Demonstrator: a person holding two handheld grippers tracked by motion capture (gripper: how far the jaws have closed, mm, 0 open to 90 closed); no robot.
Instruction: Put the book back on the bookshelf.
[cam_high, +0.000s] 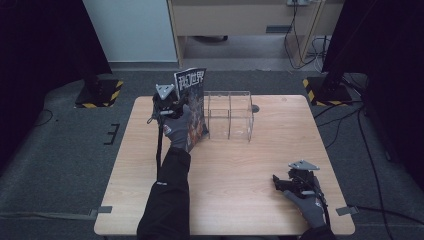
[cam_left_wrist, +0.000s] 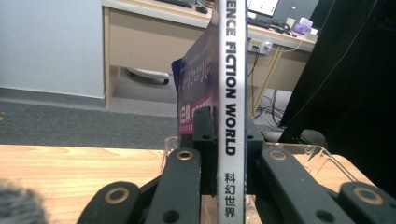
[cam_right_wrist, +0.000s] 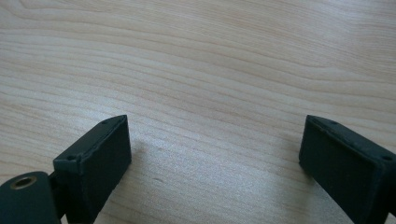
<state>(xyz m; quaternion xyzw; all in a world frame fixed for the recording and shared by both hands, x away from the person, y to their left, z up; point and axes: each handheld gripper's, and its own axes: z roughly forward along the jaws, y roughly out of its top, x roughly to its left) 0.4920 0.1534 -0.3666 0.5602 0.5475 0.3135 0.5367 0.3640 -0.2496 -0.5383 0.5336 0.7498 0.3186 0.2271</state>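
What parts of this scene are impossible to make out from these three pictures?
- Magazine spine: its first word is cut off by the top edge of the left gripper view.
- Clear organizer: in the left gripper view, the left gripper and the magazine hide most of it.
- Cover print: too small in the high view.
- Right gripper: its open jaws run off the bottom edge.
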